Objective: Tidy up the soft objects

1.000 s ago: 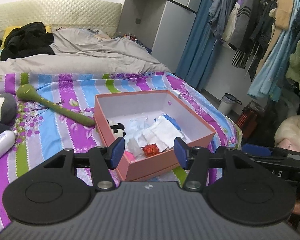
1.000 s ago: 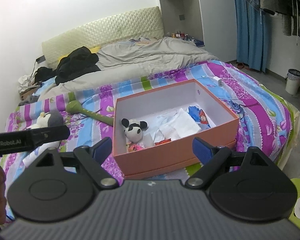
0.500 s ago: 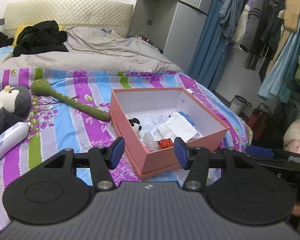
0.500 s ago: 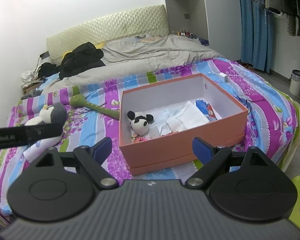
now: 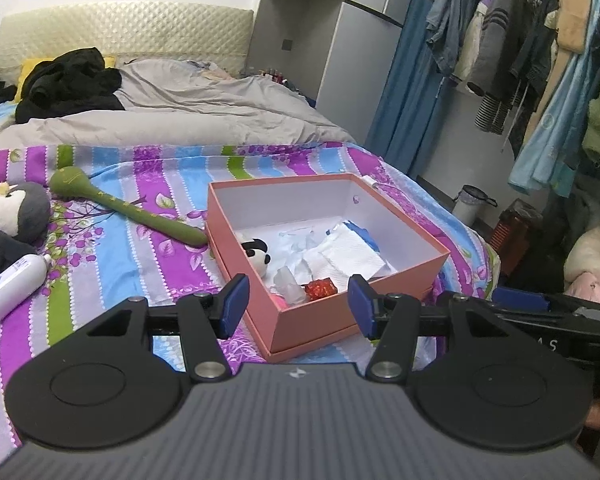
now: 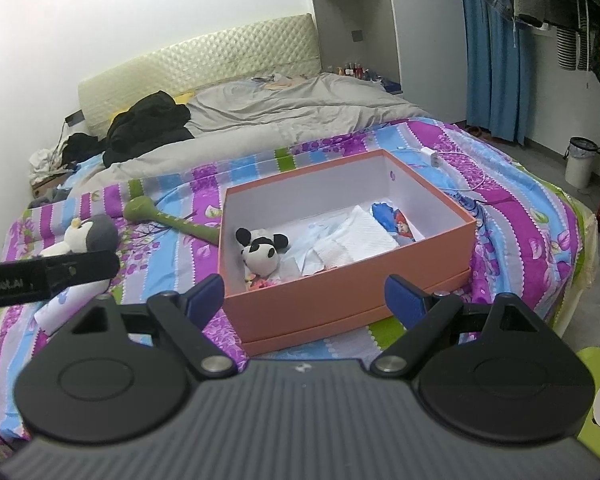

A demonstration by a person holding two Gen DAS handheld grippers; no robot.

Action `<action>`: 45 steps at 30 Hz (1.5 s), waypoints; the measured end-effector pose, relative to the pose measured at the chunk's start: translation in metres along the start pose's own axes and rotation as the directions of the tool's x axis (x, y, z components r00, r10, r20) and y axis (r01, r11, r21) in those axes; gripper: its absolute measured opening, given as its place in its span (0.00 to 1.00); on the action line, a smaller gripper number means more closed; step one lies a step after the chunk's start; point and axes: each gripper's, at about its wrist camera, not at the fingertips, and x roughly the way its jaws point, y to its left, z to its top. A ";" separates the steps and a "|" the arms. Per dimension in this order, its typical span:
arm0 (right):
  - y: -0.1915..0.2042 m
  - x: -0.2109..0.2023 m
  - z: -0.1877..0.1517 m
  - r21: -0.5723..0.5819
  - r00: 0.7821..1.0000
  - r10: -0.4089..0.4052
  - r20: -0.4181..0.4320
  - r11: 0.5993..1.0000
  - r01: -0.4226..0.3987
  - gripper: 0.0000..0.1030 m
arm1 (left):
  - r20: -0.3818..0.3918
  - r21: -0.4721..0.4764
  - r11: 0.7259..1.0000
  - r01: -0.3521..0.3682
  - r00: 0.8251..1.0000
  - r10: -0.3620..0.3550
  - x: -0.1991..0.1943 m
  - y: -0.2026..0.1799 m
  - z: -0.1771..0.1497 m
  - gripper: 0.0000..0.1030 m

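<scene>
Both grippers, left gripper and right gripper, hover open and empty (nothing gripped) before the pink cardboard box; grey penguin plush waits at ten o'clock.

The left gripper and the right gripper both point forward and slightly downward, jaws apart with nothing between them.
</scene>
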 end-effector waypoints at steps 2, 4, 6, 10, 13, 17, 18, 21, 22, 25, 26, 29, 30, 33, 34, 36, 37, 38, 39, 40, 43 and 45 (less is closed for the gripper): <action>-0.001 0.000 0.001 -0.002 1.000 -0.005 0.000 1.000 0.005 0.86 | -0.003 0.001 1.000 0.002 1.000 -0.002 0.002 -0.003 0.000 0.59; -0.002 -0.001 0.001 -0.001 1.000 -0.008 0.004 1.000 0.008 0.86 | -0.004 0.002 1.000 0.006 1.000 -0.006 0.003 -0.004 0.000 0.59; -0.002 -0.001 0.002 -0.004 1.000 -0.010 0.006 1.000 0.010 0.86 | -0.004 0.004 1.000 0.006 1.000 -0.006 0.004 -0.006 0.000 0.59; -0.001 -0.002 0.002 -0.011 1.000 -0.014 0.012 1.000 0.014 0.86 | 0.000 0.005 1.000 0.007 1.000 -0.007 0.004 -0.005 0.000 0.59; -0.002 -0.001 0.003 -0.009 1.000 -0.001 0.009 1.000 0.001 0.86 | 0.000 0.005 1.000 0.005 1.000 -0.005 0.004 -0.006 0.000 0.62; -0.004 0.000 0.003 -0.005 1.000 0.009 0.006 1.000 -0.009 0.86 | 0.009 0.000 1.000 0.004 1.000 -0.004 0.002 -0.004 0.001 0.67; -0.004 0.000 0.003 -0.005 1.000 0.005 0.005 1.000 -0.005 0.86 | 0.011 0.003 1.000 0.005 1.000 -0.005 0.002 -0.005 0.001 0.67; -0.004 -0.001 0.003 -0.004 1.000 0.002 0.009 1.000 -0.002 0.86 | 0.010 0.003 1.000 0.007 1.000 -0.007 0.003 -0.005 0.002 0.71; -0.004 -0.001 0.003 -0.004 1.000 -0.002 0.011 1.000 0.002 0.86 | 0.009 0.005 1.000 0.008 1.000 -0.008 0.002 -0.005 0.002 0.78; -0.006 0.000 0.004 0.009 1.000 -0.001 0.009 1.000 0.001 0.88 | 0.013 0.003 1.000 0.000 1.000 0.000 0.002 -0.005 0.002 0.94; -0.007 0.001 0.004 0.010 1.000 -0.003 0.008 1.000 0.003 0.89 | 0.015 0.000 1.000 -0.005 1.000 0.005 0.002 -0.005 0.002 0.96; -0.005 0.001 0.003 -0.004 0.999 -0.030 0.018 1.000 0.030 0.89 | 0.016 -0.014 1.000 -0.018 1.000 0.018 0.002 -0.002 0.002 0.97; -0.004 0.001 0.003 -0.012 0.999 -0.043 0.024 0.999 0.043 0.89 | 0.013 -0.019 0.999 -0.027 1.000 0.028 0.003 -0.001 0.002 0.98; -0.004 0.000 0.003 -0.015 0.997 -0.060 0.038 0.998 0.061 0.89 | 0.009 -0.028 0.998 -0.047 0.999 0.047 0.004 0.001 0.003 0.98; -0.004 0.000 0.002 -0.016 0.997 -0.065 0.039 0.998 0.065 0.89 | 0.008 -0.028 0.998 -0.050 0.999 0.050 0.004 0.002 0.003 0.98; -0.003 0.000 0.002 -0.022 0.997 -0.068 0.041 0.997 0.069 0.89 | 0.006 -0.027 0.998 -0.053 0.999 0.053 0.004 0.002 0.002 0.98; -0.003 0.000 0.002 -0.021 0.997 -0.065 0.039 0.998 0.066 0.89 | 0.006 -0.025 0.998 -0.055 0.998 0.055 0.004 0.002 0.002 0.98; -0.003 0.001 0.002 -0.019 0.997 -0.061 0.037 0.998 0.061 0.89 | 0.005 -0.025 0.998 -0.058 0.998 0.058 0.004 0.001 0.002 0.98; -0.002 0.001 0.002 -0.018 0.998 -0.058 0.035 0.998 0.059 0.89 | 0.004 -0.024 0.998 -0.062 0.998 0.062 0.004 0.001 0.002 0.98; -0.002 0.001 0.002 -0.017 0.998 -0.057 0.030 0.998 0.058 0.89 | 0.003 -0.023 0.998 -0.065 0.998 0.065 0.004 0.001 0.001 0.98; -0.001 0.003 0.002 -0.018 0.998 -0.066 0.016 0.998 0.066 0.89 | 0.000 -0.022 0.997 -0.072 0.997 0.072 0.005 0.002 0.001 0.98; -0.001 0.002 0.002 -0.010 0.999 -0.050 0.014 0.999 0.050 0.89 | -0.003 -0.021 0.997 -0.075 0.997 0.075 0.005 0.002 0.000 0.98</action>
